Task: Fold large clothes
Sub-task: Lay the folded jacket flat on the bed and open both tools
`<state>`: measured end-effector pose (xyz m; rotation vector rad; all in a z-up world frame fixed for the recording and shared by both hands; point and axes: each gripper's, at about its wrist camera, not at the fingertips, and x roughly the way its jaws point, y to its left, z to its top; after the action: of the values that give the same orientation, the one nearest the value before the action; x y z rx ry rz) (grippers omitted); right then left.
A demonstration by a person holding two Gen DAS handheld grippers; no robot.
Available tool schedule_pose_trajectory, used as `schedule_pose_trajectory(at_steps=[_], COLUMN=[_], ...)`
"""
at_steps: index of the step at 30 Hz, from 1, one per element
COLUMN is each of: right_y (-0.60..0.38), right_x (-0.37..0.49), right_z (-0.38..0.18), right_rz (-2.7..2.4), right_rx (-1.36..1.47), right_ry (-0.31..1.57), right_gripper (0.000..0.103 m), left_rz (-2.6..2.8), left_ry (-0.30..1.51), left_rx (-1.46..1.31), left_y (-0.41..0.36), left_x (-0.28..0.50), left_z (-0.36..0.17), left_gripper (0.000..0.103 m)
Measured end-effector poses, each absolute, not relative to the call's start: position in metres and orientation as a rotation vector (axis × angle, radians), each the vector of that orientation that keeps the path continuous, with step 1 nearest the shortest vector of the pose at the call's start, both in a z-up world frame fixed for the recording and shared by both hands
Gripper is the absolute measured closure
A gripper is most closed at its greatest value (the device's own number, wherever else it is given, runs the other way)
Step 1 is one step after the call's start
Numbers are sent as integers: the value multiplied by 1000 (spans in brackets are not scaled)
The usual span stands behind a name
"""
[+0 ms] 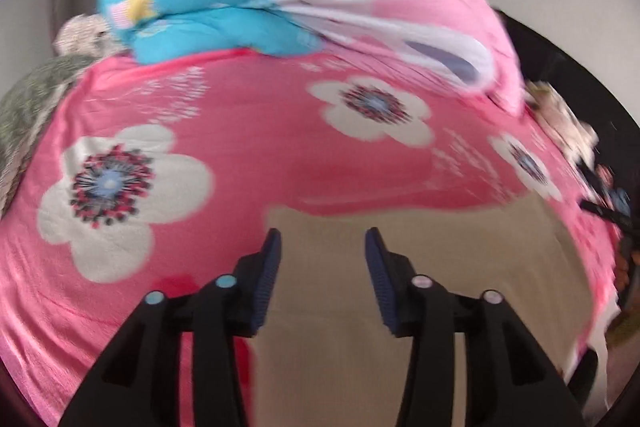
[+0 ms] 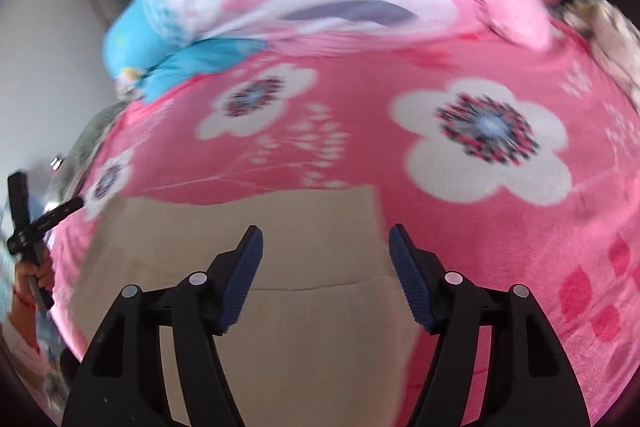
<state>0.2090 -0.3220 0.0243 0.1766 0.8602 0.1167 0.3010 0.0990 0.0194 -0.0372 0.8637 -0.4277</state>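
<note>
Beige cloth, a flat folded garment [image 2: 280, 315], lies on the pink flowered bedspread [image 2: 480, 211]. Left gripper [image 1: 322, 247] and right gripper [image 2: 325, 247] hover above it, jaws parted and empty. Best pinch matching corners, then lift evenly.

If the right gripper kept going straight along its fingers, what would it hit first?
Most likely the beige garment lying flat on the pink floral bedcover. The right gripper is open, nothing between its fingers; depth is blurred, so this is a judgement.

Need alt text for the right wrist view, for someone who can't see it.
The right gripper hangs with open, empty jaws over a folded beige garment lying on a pink flowered bedspread. A bunched pink, white and blue quilt lies beyond, and the left gripper shows at the left edge.
</note>
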Motion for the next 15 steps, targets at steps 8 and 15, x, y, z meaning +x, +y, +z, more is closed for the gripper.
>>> schedule_pose_trajectory(at_steps=[8,15], right_y=[-284,-282], right_x=[244,154], right_z=[-49,20], right_rz=[90,74], right_rx=[77,85], right_ry=[1074,915], right_gripper=[37,36], left_rz=[-432,-424], left_ry=[1049,934], left_rx=[21,77], left_y=[64,72], left_x=[314,256], left_z=[-50,12], left_gripper=[58,57])
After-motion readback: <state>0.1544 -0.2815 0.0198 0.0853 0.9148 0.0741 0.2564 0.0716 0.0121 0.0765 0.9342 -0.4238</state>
